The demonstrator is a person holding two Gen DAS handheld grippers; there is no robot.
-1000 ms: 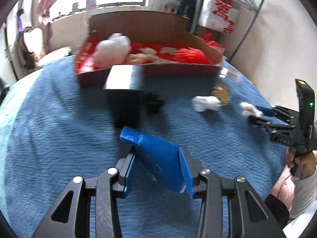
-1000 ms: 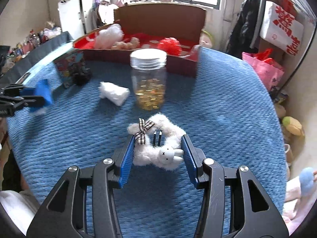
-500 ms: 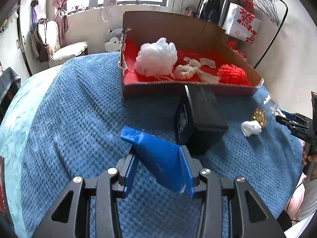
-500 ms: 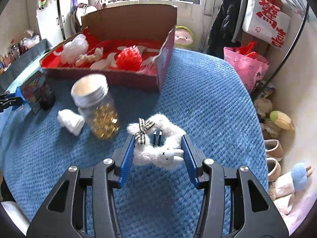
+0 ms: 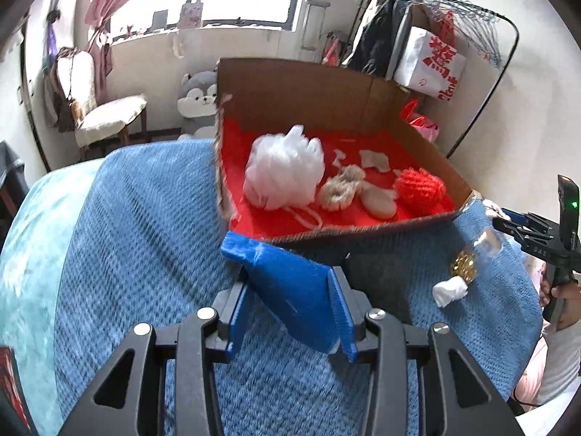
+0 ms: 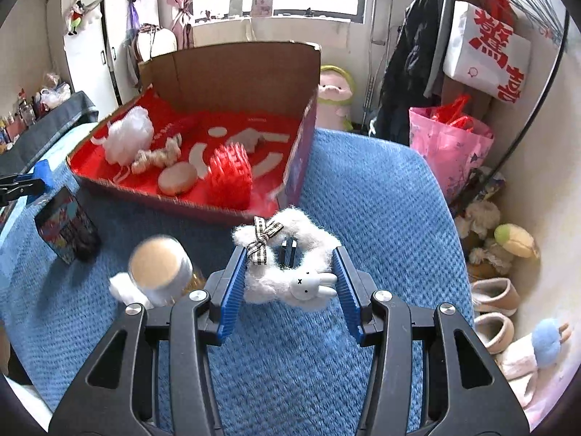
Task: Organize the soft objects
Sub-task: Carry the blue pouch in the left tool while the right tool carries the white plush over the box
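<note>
My left gripper (image 5: 287, 287) is shut on a blue cloth (image 5: 290, 283), held above the blue table near the front wall of the red-lined cardboard box (image 5: 370, 230). My right gripper (image 6: 287, 269) is shut on a white fluffy scrunchie with a bunny charm (image 6: 290, 269), just in front of the box's near right corner (image 6: 290, 196). The box holds a white bath pouf (image 5: 285, 172), a beige scrunchie (image 5: 339, 190), a round sponge (image 5: 379, 201) and a red pouf (image 5: 421, 185). A small white soft piece (image 5: 448, 290) lies on the table by the jar.
A glass jar with golden contents (image 6: 159, 269) and a dark printed box (image 6: 65, 225) stand on the blue cover (image 6: 363, 189). A pink bag (image 6: 450, 141), clothes rack and plush toys are beside the table on the right.
Both grippers have moved toward the box with their loads. The left view swung right, so the box now sits straight ahead; the right gripper passed the jar and neared the box corner.
</note>
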